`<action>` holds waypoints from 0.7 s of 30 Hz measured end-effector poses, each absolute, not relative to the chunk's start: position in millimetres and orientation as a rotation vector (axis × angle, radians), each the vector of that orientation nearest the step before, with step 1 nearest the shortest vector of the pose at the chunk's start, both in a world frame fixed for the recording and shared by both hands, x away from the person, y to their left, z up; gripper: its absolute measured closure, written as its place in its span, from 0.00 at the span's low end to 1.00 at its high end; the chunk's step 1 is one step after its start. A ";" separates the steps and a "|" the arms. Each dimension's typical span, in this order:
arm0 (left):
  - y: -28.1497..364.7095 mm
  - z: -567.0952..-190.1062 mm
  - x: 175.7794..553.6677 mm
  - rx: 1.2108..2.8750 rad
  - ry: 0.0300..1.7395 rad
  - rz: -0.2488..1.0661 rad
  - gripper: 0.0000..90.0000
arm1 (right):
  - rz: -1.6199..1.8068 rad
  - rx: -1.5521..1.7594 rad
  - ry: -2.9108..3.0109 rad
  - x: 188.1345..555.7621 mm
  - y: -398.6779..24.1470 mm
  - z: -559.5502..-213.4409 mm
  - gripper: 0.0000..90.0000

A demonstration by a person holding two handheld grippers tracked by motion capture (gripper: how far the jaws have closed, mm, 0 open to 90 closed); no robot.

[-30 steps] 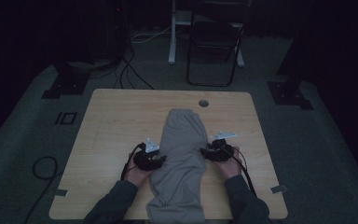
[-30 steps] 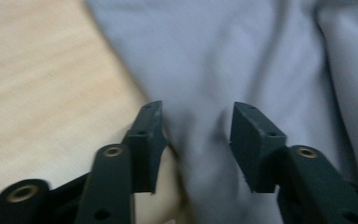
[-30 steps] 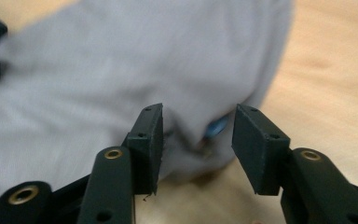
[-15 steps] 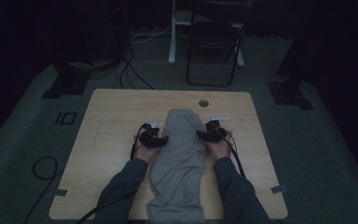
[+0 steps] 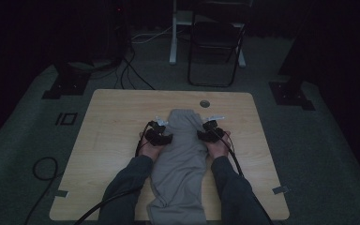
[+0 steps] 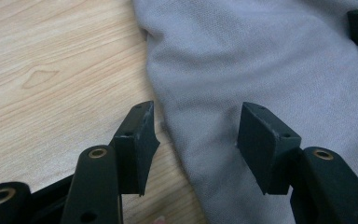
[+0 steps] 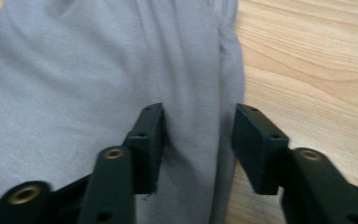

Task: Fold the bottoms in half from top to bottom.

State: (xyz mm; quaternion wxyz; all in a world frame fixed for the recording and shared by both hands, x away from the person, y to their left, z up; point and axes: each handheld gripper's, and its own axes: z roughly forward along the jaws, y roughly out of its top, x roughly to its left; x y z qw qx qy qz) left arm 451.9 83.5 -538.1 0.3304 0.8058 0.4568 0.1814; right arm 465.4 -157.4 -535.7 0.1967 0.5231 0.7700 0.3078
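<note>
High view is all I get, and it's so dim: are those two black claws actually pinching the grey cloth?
Observer: Not the left one. The left gripper is open, though its jaws have just been closing. The edge of the grey garment lies between them, unpressed.
Operator: What's under its other jaw?
Observer: Bare wooden table.
Operator: And the right claw?
Observer: The right gripper is open too, and its jaws have just been opening. They straddle a lengthwise fold at the garment's edge.
</note>
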 end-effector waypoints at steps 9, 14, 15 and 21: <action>83.0 -538.5 451.3 2.099 1.218 0.487 0.47 | 0.852 1.466 2.185 464.2 -162.5 -534.9 0.52; 78.5 -533.4 453.7 2.163 1.139 0.401 0.77 | 0.899 1.456 2.243 467.4 -159.1 -532.3 0.94; 78.0 -532.2 455.6 2.182 1.124 0.387 0.85 | 0.917 1.470 2.256 470.7 -159.1 -532.1 0.97; 81.8 -512.0 473.2 2.171 1.133 0.463 0.96 | 0.985 1.513 2.222 492.2 -164.0 -521.8 0.98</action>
